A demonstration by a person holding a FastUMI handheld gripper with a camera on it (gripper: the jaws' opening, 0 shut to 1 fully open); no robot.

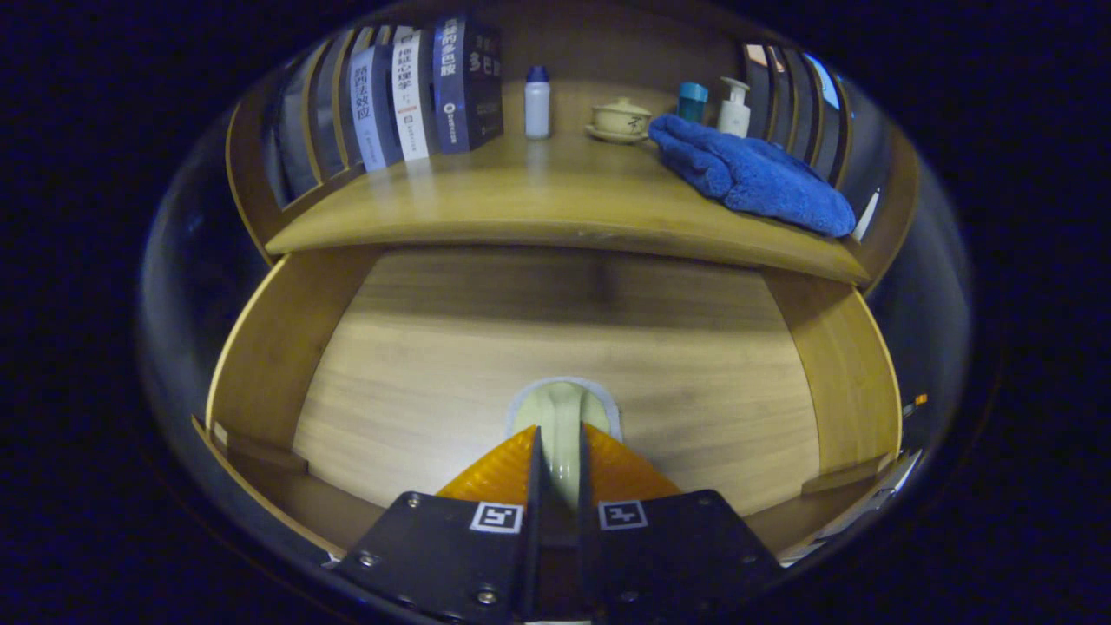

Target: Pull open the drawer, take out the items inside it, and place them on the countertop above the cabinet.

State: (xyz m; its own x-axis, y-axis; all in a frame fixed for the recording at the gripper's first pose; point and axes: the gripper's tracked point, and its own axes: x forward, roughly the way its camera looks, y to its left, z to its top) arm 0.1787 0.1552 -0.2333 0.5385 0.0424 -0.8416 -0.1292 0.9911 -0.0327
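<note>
Gripper view is directed down into the open drawer (286, 347), whose wooden floor and side walls are seen spread out below the countertop (538, 195); the gripper (560, 447) is held low over the drawer floor, and its two fingers are drawn close together with a pale, cream-coloured item (562, 412) caught in the narrow gap between them; both fingers are seen pressed against its sides, so the item is gripped; the rounded front end of the item is seen just ahead of the fingertips, edged by a light grey rim, and whether it is touching the drawer floor or lifted off it cannot be told; what kind of item it is cannot be made out either. On the countertop above, a row of books (425, 87) is stood upright at the back left; a small white bottle with a blue cap (537, 102) is placed beside them; a lidded cream cup on a saucer (620, 120) is set further right; a blue towel (751, 174) is laid in a heap along the right side, and a teal-capped container (693, 101) and a white pump bottle (734, 108) are stood just behind it.
</note>
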